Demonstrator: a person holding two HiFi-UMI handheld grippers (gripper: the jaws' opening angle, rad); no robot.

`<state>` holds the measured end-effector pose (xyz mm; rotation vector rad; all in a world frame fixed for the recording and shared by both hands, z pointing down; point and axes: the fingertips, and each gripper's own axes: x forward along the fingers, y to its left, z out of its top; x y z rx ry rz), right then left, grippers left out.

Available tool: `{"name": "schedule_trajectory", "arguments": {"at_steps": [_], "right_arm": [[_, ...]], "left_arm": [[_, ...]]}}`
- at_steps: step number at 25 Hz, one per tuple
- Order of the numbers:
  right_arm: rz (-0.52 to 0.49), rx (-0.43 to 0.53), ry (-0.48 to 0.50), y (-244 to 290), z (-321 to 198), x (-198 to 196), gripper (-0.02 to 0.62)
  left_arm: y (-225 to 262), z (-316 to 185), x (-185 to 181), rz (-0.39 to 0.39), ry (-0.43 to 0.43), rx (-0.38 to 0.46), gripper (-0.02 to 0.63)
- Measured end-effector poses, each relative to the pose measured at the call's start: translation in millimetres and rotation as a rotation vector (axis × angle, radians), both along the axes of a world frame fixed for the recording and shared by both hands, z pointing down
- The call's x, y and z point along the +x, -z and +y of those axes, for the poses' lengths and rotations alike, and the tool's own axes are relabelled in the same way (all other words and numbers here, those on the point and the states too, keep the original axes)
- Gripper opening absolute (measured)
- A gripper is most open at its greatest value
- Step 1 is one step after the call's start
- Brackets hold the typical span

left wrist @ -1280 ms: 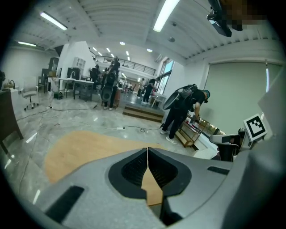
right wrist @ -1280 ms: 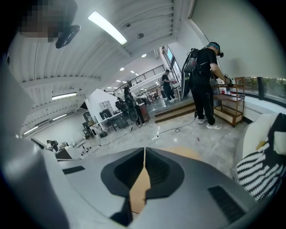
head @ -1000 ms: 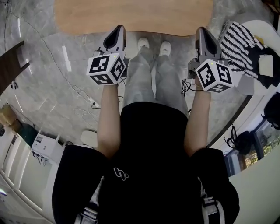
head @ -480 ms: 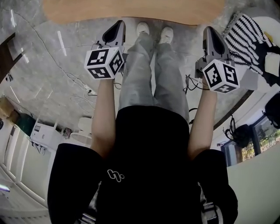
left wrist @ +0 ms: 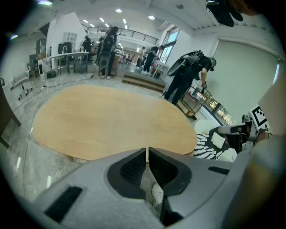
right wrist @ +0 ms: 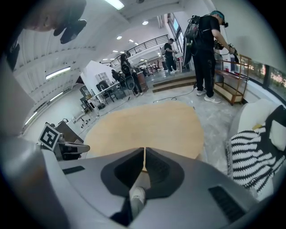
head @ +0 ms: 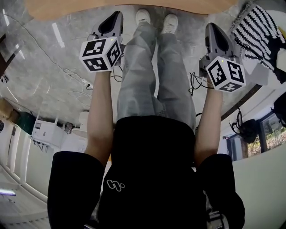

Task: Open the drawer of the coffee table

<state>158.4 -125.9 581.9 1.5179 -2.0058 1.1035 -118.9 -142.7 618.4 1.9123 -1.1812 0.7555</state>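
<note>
Head view, near to far. Both forearms held out straight and parallel in front of the black-shirted torso, one on each side of the legs, wrists unbent. Left forearm [head: 100, 112] and right forearm [head: 208, 120] are bare below short sleeves.

Left tongs [head: 117, 15]: pitched forward and down toward the coffee table [head: 67, 8], marker cube [head: 99, 54] uppermost. In the left gripper view the pads meet along a thin seam; closed, nothing between them.

Right tongs [head: 211, 27]: same forward-down pitch, marker cube [head: 225, 74] uppermost, level with its partner and well apart from it. In the right gripper view the pads are likewise pressed together; closed, empty.

Neither pair of tongs touches the coffee table; both tips sit on the near side of its edge, over the grey marble floor [head: 44, 58].

White shoes [head: 143, 17] stand just short of the coffee table's near edge, between the two tongs.

Coffee table: rounded light-wood worktop, bare, directly ahead of both tongs. Drawer cannot be made out in any view.

Black-and-white striped textile [head: 257, 33] lies on a white seat to the right of the coffee table. Loose cable [head: 73, 76] on the floor to its near left. Beyond the coffee table, several people stand in an open hall.
</note>
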Motion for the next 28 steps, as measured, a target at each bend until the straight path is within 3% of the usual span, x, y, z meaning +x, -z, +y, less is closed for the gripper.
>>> {"name": "schedule_trajectory", "arguments": {"at_steps": [14,16,17,18,20,24,28], "right_arm": [[0.152,-0.089,0.108,-96,31,21,0.017],[0.165,-0.109,0.129,-106,32,24,0.061],[0.17,-0.123,0.144,-112,33,25,0.119],[0.177,-0.136,0.164,-117,33,26,0.129],[0.207,-0.152,0.214,-126,34,29,0.128],[0.272,-0.178,0.303,-145,36,37,0.129],[0.324,-0.207,0.377,-167,38,47,0.129]], "left_arm": [[-75,11,-14,-0.024,0.007,-0.112,0.014],[-84,13,-17,-0.036,-0.002,-0.131,0.014],[-89,15,-18,-0.044,-0.008,-0.141,0.016],[-94,16,-20,-0.053,-0.011,-0.149,0.029],[-103,18,-23,-0.07,-0.009,-0.164,0.084],[-123,19,-30,-0.116,-0.01,-0.18,0.113],[-144,20,-41,-0.219,-0.011,-0.204,0.135]]}}
